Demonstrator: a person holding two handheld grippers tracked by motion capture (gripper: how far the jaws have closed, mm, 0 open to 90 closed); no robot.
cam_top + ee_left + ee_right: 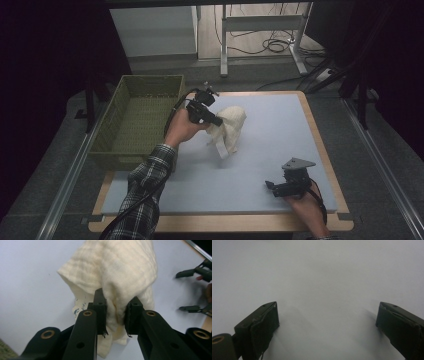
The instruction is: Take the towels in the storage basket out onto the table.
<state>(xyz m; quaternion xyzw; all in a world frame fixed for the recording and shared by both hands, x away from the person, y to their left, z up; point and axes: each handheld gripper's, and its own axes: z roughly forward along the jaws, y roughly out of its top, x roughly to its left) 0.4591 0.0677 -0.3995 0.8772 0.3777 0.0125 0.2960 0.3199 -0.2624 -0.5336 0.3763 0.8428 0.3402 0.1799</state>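
High view: left gripper [216, 120] pinches a bunched fold of the cream cloth [229, 128] between nearly closed jaws so it hangs in a heap right ahead of them - right gripper [272, 188] rests wide open, nothing in it, well apart from the cloth.

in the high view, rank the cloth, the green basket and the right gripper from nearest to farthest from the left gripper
1. Cloth: pinched between the jaws of the left gripper, mid-table.
2. Green basket: just to the left of the left gripper, off the mat's left edge.
3. Right gripper: farthest, near the mat's front right corner, jaws open.
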